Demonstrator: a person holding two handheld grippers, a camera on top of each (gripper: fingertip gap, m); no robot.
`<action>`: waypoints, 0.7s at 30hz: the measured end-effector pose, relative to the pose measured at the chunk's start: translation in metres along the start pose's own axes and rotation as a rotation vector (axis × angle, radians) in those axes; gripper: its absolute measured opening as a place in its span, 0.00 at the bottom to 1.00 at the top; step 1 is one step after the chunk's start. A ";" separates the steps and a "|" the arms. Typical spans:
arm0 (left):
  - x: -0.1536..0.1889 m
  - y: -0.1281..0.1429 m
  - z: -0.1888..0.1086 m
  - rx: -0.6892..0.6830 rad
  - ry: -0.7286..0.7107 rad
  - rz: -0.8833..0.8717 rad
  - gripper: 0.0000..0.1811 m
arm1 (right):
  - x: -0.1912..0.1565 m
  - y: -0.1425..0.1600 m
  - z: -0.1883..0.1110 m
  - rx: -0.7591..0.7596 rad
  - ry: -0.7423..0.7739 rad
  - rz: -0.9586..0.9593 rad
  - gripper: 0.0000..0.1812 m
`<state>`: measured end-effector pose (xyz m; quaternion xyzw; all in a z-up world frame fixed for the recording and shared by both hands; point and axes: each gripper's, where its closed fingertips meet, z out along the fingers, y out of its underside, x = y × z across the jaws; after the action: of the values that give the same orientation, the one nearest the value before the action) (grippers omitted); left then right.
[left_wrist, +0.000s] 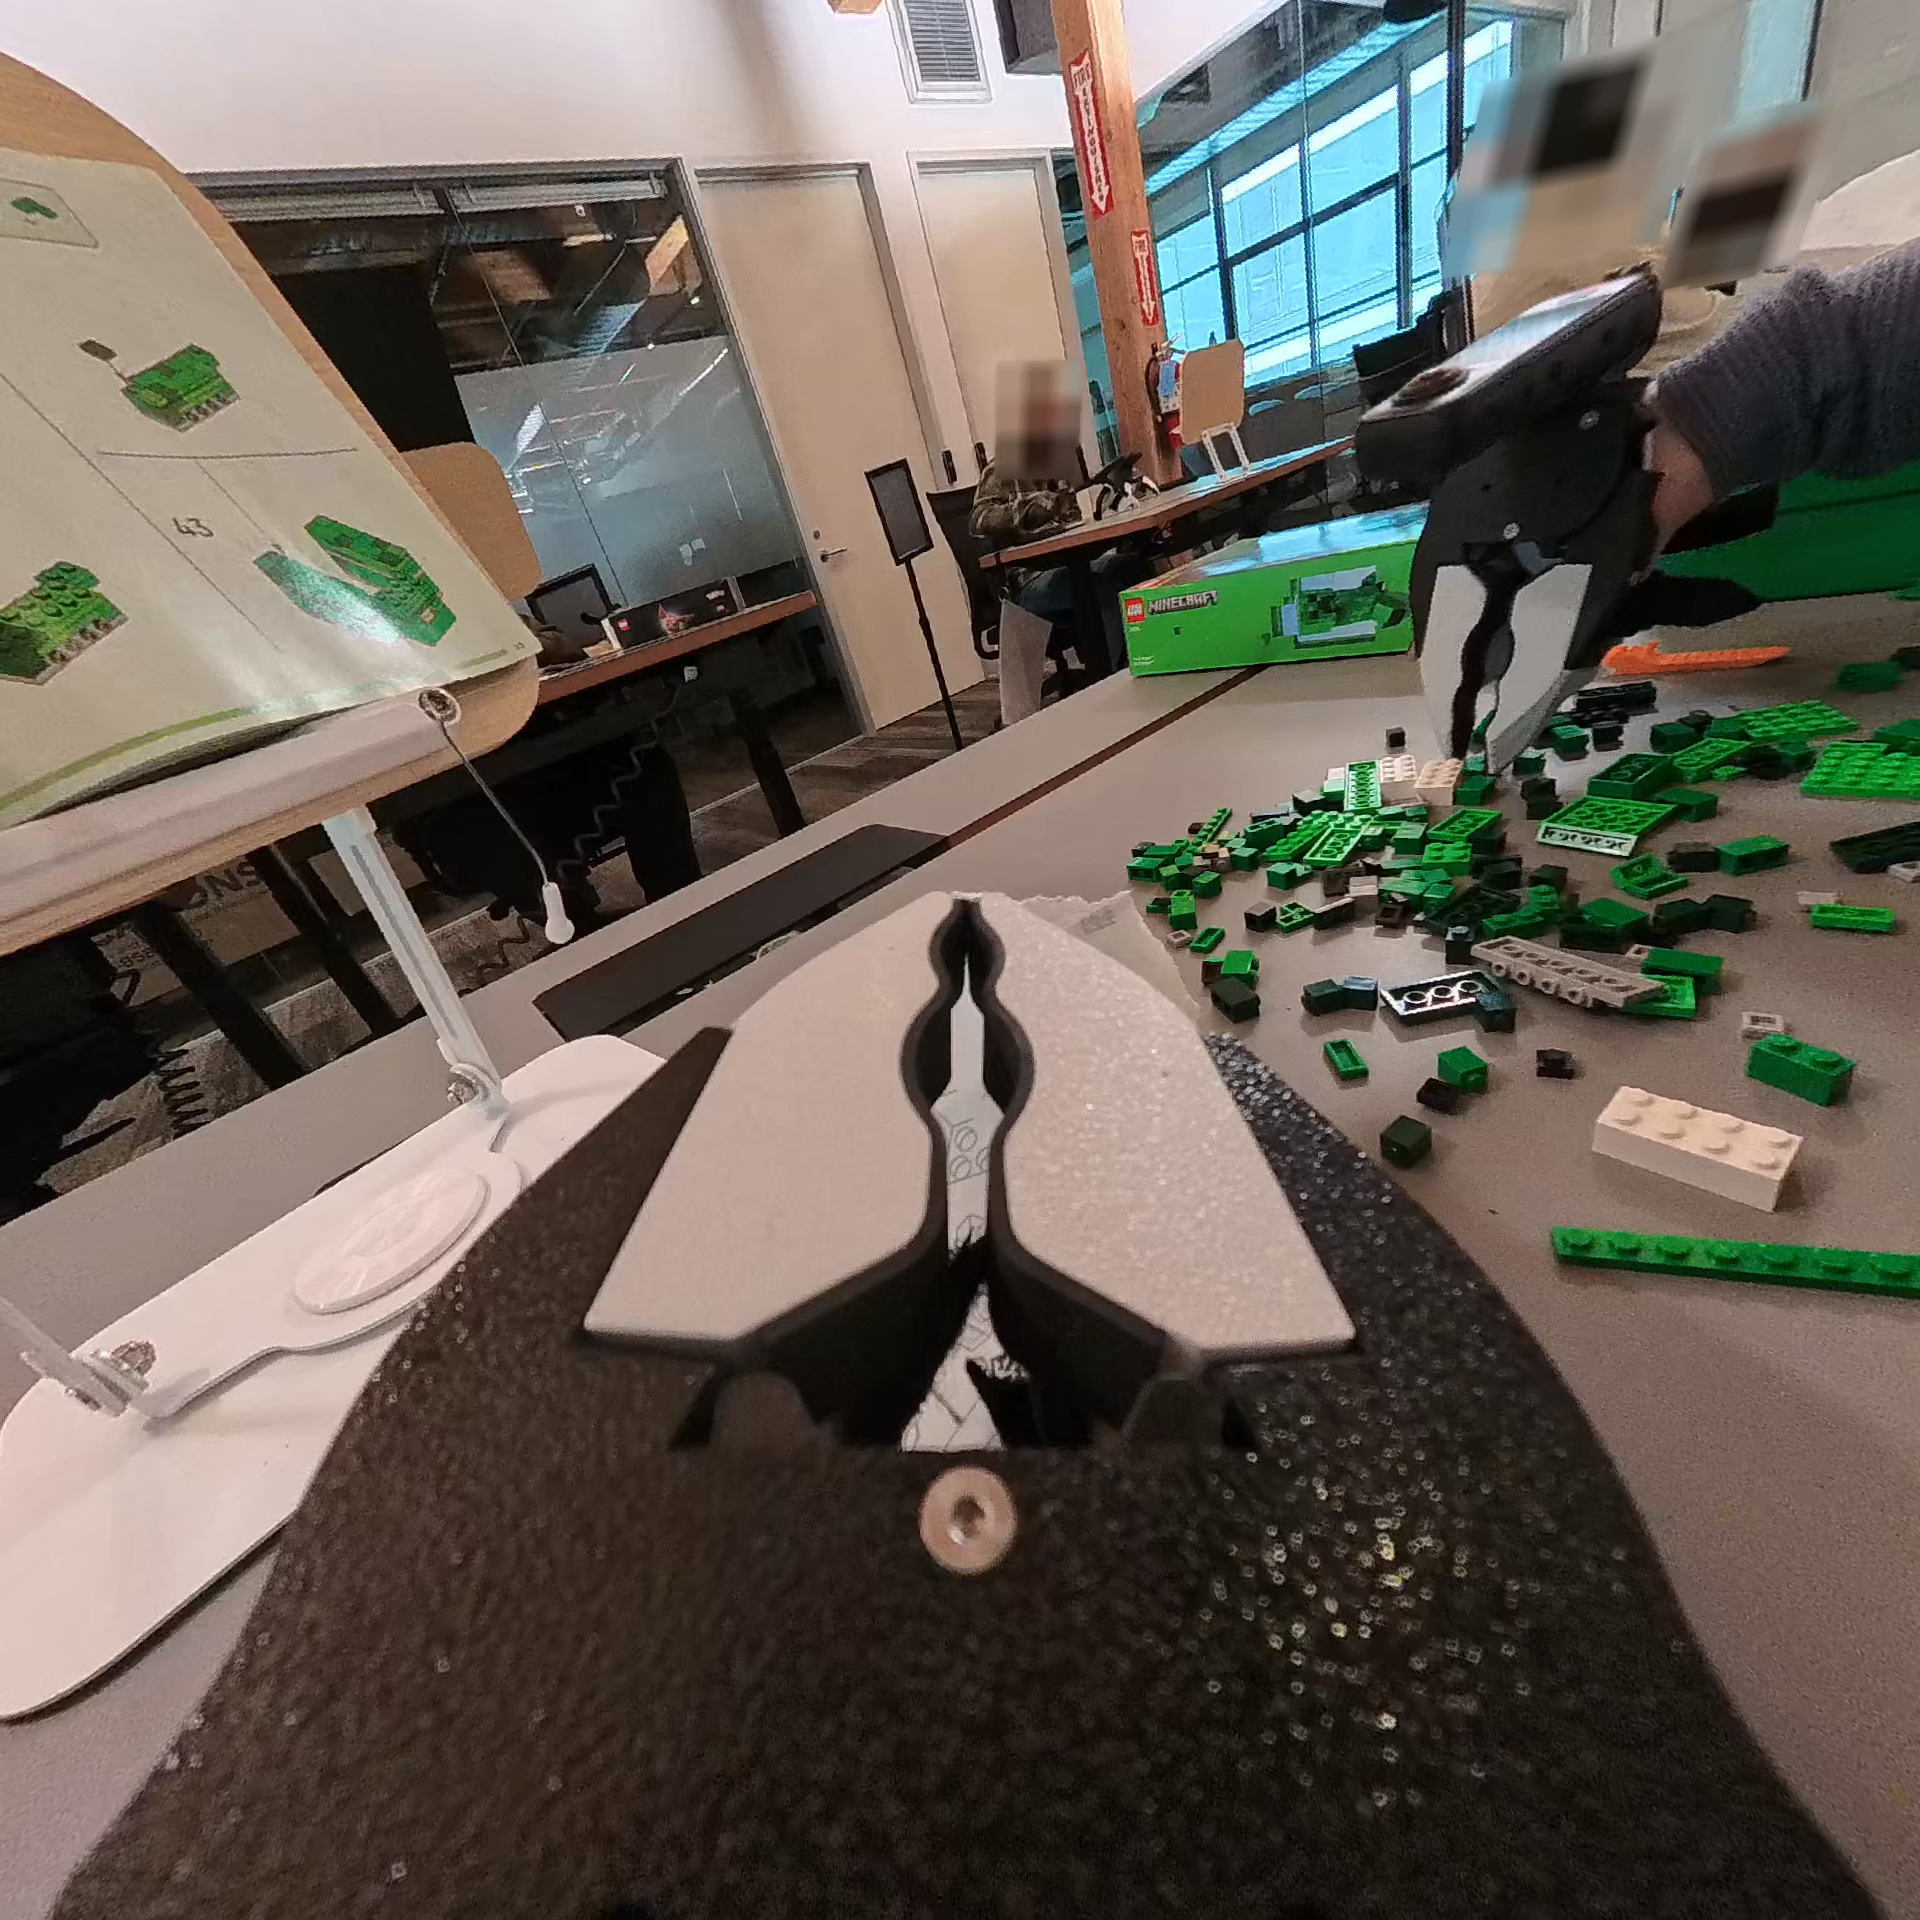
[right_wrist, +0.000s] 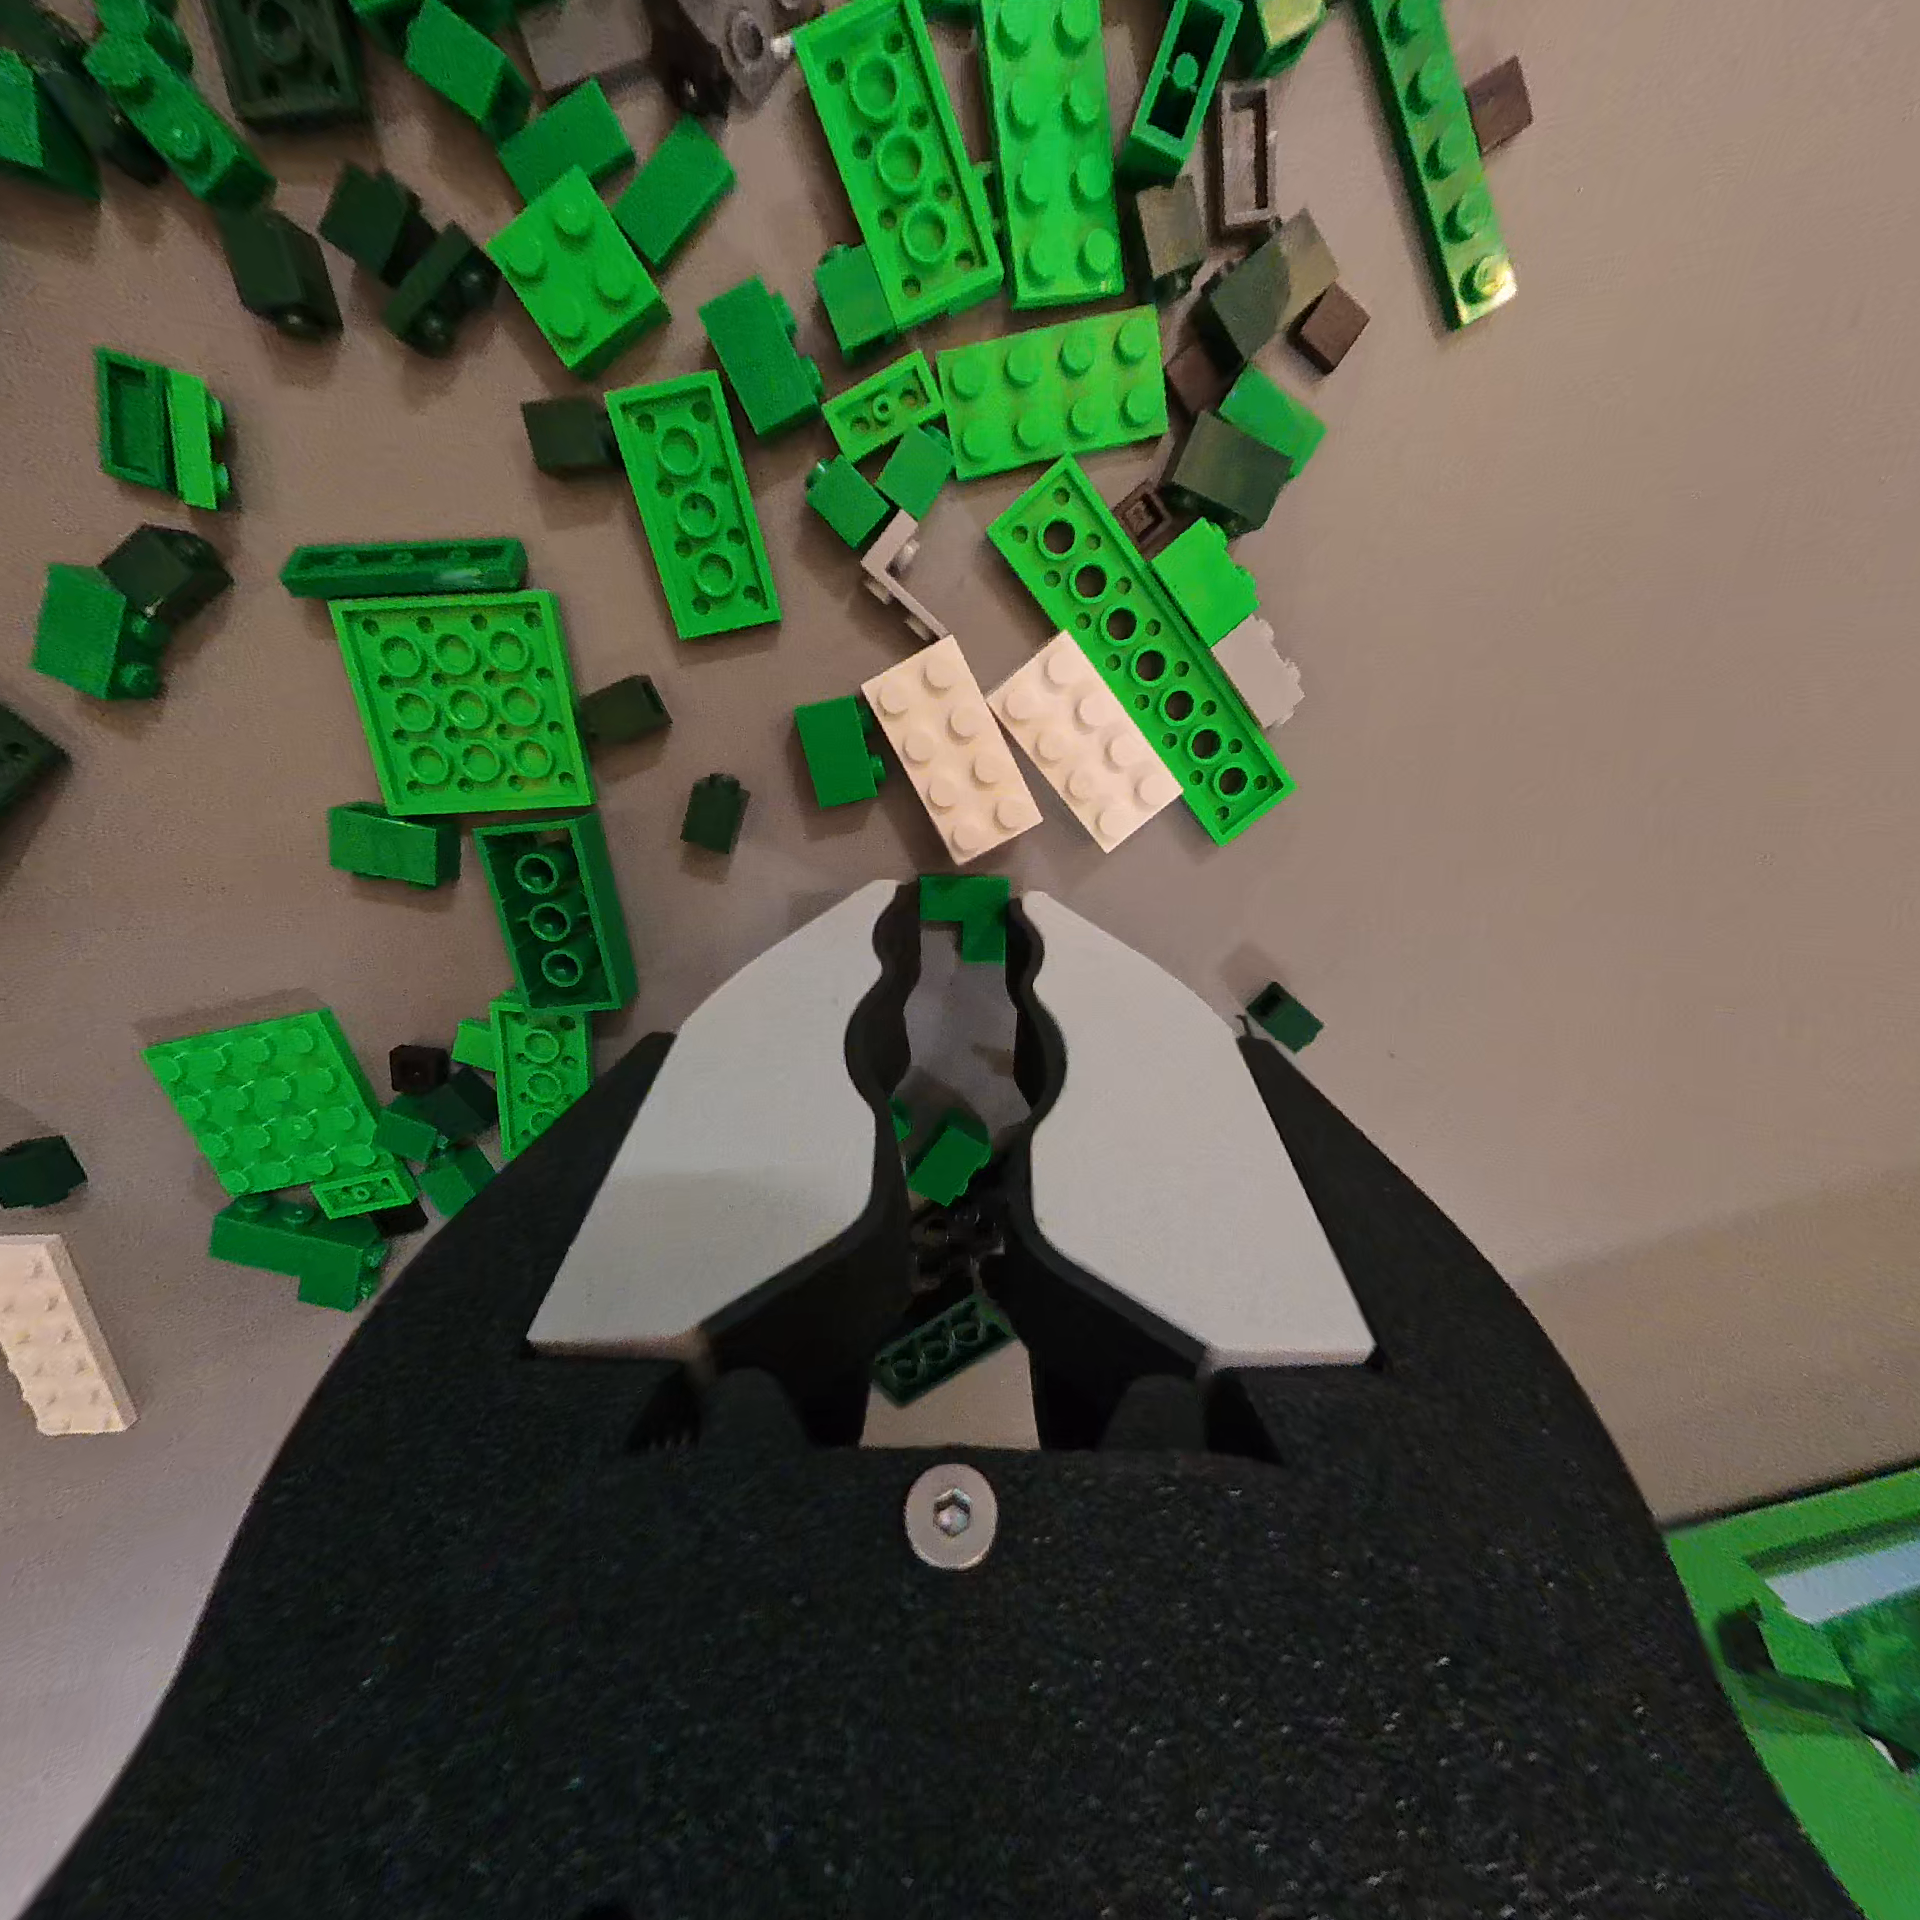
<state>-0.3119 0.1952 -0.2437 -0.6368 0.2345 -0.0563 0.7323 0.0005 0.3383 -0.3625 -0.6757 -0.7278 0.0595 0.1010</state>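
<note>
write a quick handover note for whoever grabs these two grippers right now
Left gripper: shut, empty, low over the grey table, beside the white book stand holding the open instruction booklet.
Right gripper: tips closed on a small green brick at the near edge of the loose brick pile, just short of two white bricks.
Green set box lies at the far edge of the table.
No assembled part is in view.

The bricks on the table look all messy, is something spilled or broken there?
Nothing looks broken. The green bricks lie loose across the grey table, many upside down or on their sides, like a tipped-out pile. The right gripper pinches a small green brick at its tips. The left gripper is shut, away from the pile.
</note>
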 end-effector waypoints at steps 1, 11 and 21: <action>0.000 0.000 0.000 -0.001 -0.001 0.001 0.00 | 0.000 0.000 -0.002 -0.012 0.022 -0.015 0.08; -0.002 -0.002 0.000 -0.006 -0.019 -0.006 0.00 | -0.107 -0.207 -0.047 0.543 0.342 -0.593 0.08; -0.004 -0.008 -0.004 0.016 -0.030 -0.006 0.00 | -0.120 -0.319 -0.001 0.474 0.633 -0.824 0.10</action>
<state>-0.3157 0.1915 -0.2357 -0.6325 0.2210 -0.0508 0.7406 -0.3010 0.1936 -0.2987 -0.2800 -0.8323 -0.0287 0.4777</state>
